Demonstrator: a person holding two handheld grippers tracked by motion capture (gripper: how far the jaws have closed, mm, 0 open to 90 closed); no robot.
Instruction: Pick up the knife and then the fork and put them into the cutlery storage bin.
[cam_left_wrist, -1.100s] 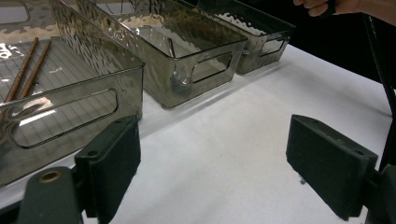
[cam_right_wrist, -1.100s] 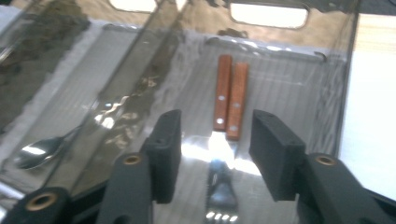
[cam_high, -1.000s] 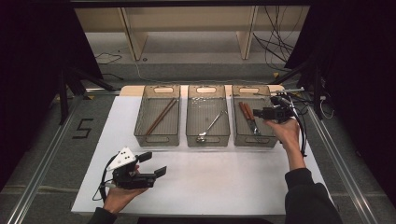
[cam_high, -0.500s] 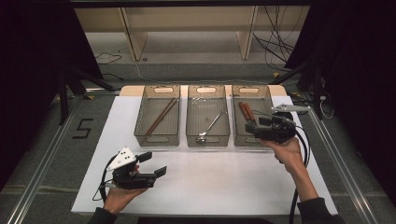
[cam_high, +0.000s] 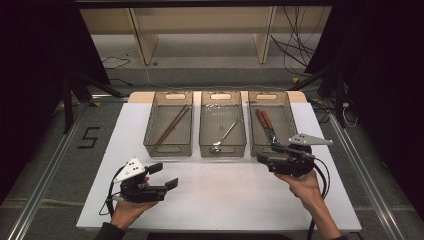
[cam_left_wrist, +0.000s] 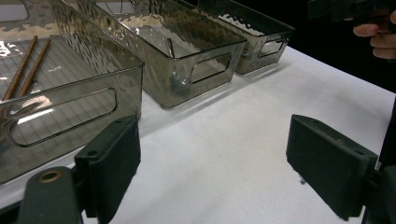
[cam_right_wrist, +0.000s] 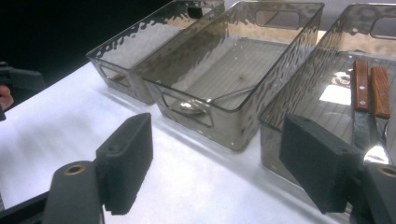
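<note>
Right gripper withdrew from right bin, fingers opening empty; bare table beside

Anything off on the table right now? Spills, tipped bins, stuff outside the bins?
Nothing stands out. The three bins stand upright in a row on the white mat: chopsticks lie in the left one, a spoon in the middle, wood-handled cutlery in the right. No spill shows. Both the left gripper and right gripper are open and empty.

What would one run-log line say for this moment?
right gripper: jaws just opened, empty, near right bin | left gripper: open, empty | knives: in right bin
</note>
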